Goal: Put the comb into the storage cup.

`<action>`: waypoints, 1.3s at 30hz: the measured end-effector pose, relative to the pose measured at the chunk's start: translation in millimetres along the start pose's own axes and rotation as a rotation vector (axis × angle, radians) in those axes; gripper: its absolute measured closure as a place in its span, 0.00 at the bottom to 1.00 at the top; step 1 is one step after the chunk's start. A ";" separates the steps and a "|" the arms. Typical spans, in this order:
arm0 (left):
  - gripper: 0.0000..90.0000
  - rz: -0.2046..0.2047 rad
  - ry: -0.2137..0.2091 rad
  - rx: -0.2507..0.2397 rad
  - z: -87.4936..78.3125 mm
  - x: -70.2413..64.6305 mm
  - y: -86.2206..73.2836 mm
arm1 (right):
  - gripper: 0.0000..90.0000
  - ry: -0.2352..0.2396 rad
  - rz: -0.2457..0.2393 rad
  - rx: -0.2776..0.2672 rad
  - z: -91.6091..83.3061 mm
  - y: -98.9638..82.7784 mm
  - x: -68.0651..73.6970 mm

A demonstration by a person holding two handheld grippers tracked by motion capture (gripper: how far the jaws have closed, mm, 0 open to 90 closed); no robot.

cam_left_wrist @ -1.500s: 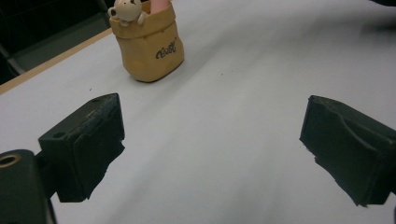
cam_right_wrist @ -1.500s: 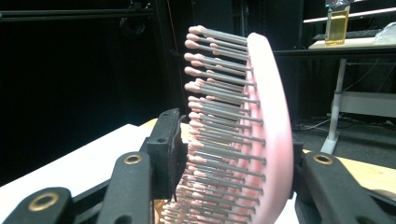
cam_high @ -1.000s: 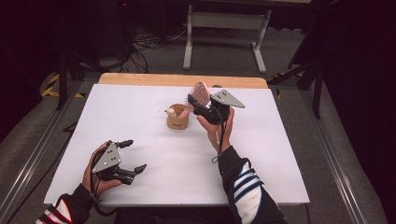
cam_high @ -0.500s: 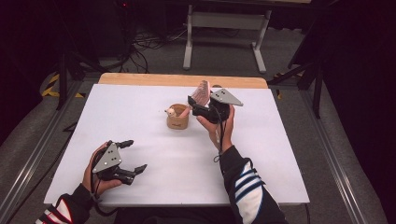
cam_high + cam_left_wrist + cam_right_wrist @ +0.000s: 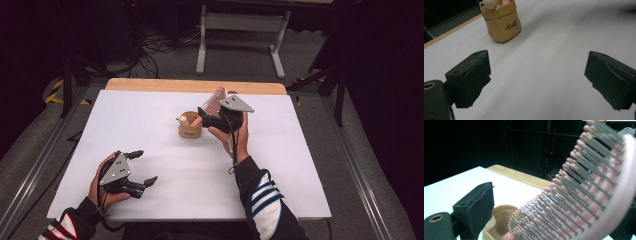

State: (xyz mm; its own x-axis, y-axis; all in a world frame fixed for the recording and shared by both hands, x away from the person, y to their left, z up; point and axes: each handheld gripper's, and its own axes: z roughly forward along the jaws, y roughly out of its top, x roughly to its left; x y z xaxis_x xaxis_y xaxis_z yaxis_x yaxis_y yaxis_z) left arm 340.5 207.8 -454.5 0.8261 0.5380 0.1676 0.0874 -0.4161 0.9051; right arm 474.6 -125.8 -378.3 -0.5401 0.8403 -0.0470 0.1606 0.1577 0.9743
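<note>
Hairbrush (image 5: 214, 101): a pink brush is stood handle-down in the holder, its bristled head leaning up and away between the right fingers; in the right gripper view (image 5: 584, 192) the bristles are turned toward the near finger.

Holder (image 5: 190, 126): a small tan pouch-shaped cup with a little figure on its rim is seen just ahead of the right fingers, and well ahead of the left fingers in the left gripper view (image 5: 502, 23).

Right gripper (image 5: 212, 114): its fingers have just been spread apart, with the brush head between them. No pad appears to be pressed on the brush, though the far finger is largely hidden behind the head, so contact there cannot be ruled out.

Change: compared with the earlier frames, the brush head is seen lower and closer to the holder.

Meaning: the brush is judged to have been released into the holder; only the withdrawal of the right fingers seems to be left.

Left gripper (image 5: 141, 168): held low over the white desk (image 5: 310, 165), fingers wide apart, nothing between them.
</note>
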 end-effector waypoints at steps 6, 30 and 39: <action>0.08 0.001 -0.001 0.004 0.0 0.1 0.1 | 0.10 -0.001 -0.009 0.020 1.5 -0.5 0.5; 0.08 0.001 -0.001 0.005 0.6 0.3 0.2 | 0.07 -0.018 0.030 0.064 2.3 -5.7 -9.4; 0.08 0.004 0.001 0.006 0.2 0.4 0.2 | 0.07 -0.016 0.035 0.076 1.5 -9.8 -9.8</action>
State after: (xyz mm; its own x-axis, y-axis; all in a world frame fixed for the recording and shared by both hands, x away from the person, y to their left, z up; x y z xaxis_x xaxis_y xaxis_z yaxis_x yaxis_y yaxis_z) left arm 340.9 207.8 -454.3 0.8262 0.5366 0.1717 0.0874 -0.4232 0.9018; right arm 479.6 -134.8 -387.7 -0.5203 0.8538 -0.0175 0.2417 0.1668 0.9559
